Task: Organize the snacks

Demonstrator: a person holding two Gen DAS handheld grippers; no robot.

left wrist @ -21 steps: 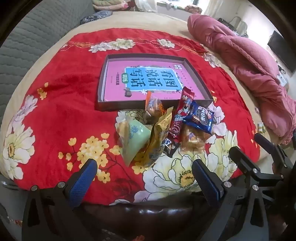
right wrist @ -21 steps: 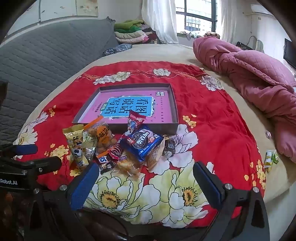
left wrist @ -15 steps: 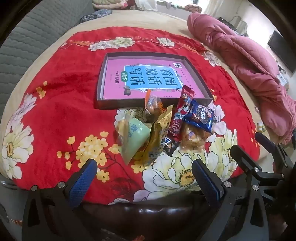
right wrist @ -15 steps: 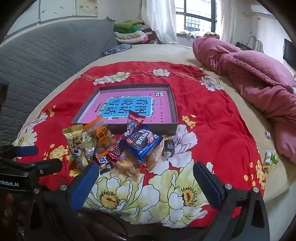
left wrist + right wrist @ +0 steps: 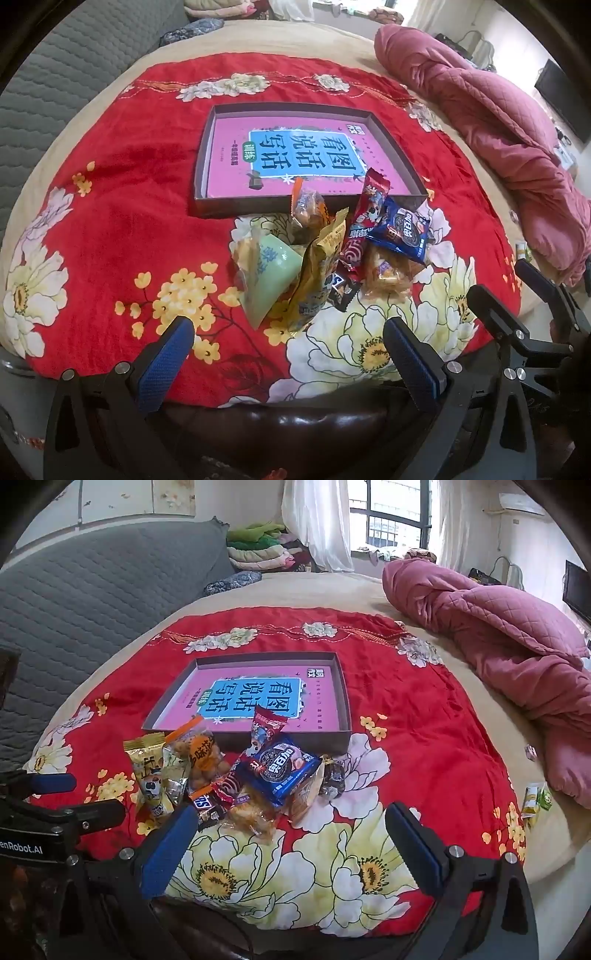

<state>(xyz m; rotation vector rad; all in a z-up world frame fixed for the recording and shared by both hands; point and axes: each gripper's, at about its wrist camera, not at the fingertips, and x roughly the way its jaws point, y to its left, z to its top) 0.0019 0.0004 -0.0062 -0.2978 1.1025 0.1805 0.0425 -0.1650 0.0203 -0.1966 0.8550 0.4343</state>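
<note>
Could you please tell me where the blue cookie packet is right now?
The blue cookie packet lies atop the snack pile on the red floral blanket, just in front of the box, beside the red wrapper.

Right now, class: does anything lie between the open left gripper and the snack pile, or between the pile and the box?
Nothing visible blocks either path. Only bare red cloth separates the left gripper from the snack pile, and the pile lies right against the box, whose near wall is low.
</note>
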